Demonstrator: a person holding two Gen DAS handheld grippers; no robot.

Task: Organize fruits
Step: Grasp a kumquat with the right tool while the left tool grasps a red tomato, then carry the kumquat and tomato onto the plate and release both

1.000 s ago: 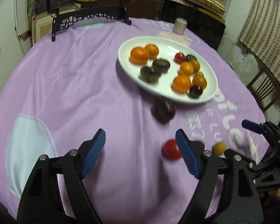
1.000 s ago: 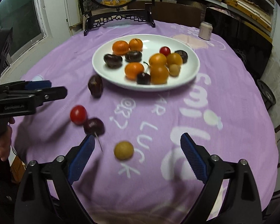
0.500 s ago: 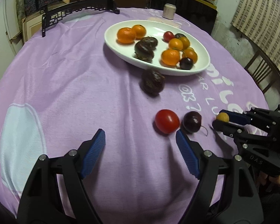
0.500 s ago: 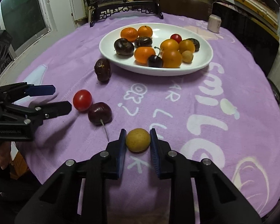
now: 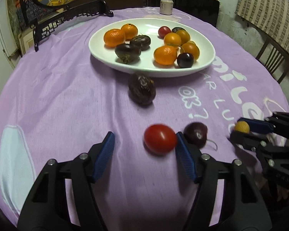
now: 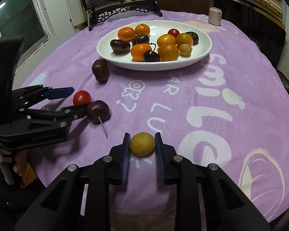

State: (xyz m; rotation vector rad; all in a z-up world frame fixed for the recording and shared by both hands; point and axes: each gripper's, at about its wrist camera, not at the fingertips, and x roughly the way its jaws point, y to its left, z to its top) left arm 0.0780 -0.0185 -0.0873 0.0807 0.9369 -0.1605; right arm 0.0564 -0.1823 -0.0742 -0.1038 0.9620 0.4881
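Note:
A white plate [image 5: 202, 65] [image 6: 183, 63] with several oranges, dark fruits and a cherry stands on the purple cloth. Nearer lie a wrinkled dark fruit [image 5: 142, 91] [image 6: 100, 70], a red tomato [image 5: 160, 141] [image 6: 81, 97] and a dark cherry [image 5: 195, 134] [image 6: 97, 111]. My left gripper [image 5: 144, 136] [image 6: 75, 102] is closing around the tomato; its right pad touches it, the left pad stands apart. My right gripper [image 6: 142, 134] [image 5: 237, 128] is shut on a small yellow fruit [image 6: 142, 144] [image 5: 241, 127] that rests on the cloth.
A pale can [image 5: 166, 6] [image 6: 214, 16] stands behind the plate. A dark carved picture stand [image 5: 67, 17] [image 6: 123, 9] lines the table's far edge. A wooden chair [image 5: 273, 57] is off to the right. A person's hand [image 6: 19, 163] holds the left gripper's handle.
My right gripper went from wide open to shut on the yellow fruit. My left gripper moved forward and down until the tomato came between its jaws, and those jaws narrowed.

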